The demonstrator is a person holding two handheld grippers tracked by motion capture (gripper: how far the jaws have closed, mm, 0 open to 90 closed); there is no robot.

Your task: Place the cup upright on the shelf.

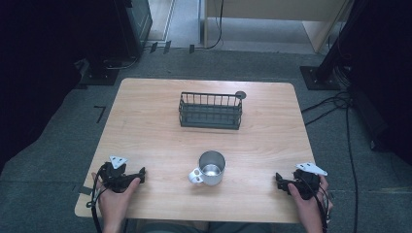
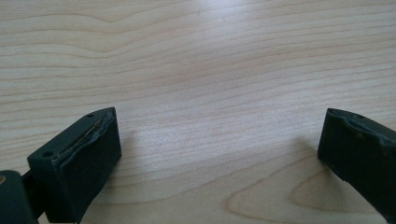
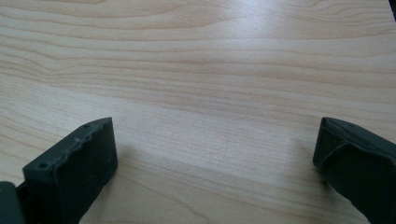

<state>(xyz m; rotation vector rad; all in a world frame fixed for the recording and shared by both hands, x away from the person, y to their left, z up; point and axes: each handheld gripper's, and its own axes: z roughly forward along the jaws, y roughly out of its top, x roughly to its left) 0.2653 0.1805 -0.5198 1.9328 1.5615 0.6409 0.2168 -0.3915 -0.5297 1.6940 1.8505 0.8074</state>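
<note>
mug (image 1: 212,168) sits upright on the wooden table (image 1: 145,126), between the two grippers and a little ahead of their fingertips, its small white handle turned toward the left gripper (image 1: 142,174). that gripper rests near the front edge with its jaws spread wide and nothing between them; in the left gripper view only bare wood grain lies between its fingers (image 2: 88,154). the right gripper (image 1: 279,178) lies well apart from the mug on the other side, released as well, its fingers (image 3: 84,158) framing empty tabletop in the right gripper view. beyond the mug, farther from both sets of fingertips, stands a dark wire basket (image 1: 210,110), empty as far as can be seen, with a small round dark thing (image 1: 240,94) just behind its far right corner. judging from this layout, the likely job is lifting the mug into the basket, and no grasp has begun. the metal wall looks smooth and curved, so fingers closing off centre could squeeze it sideways and spin or tip it. a pinch on the rim alone might let it swing and slip. coming in low from the left, a fingertip could knock the handle and shove the mug away. carried too low, its base could catch the basket's top wire.
</note>
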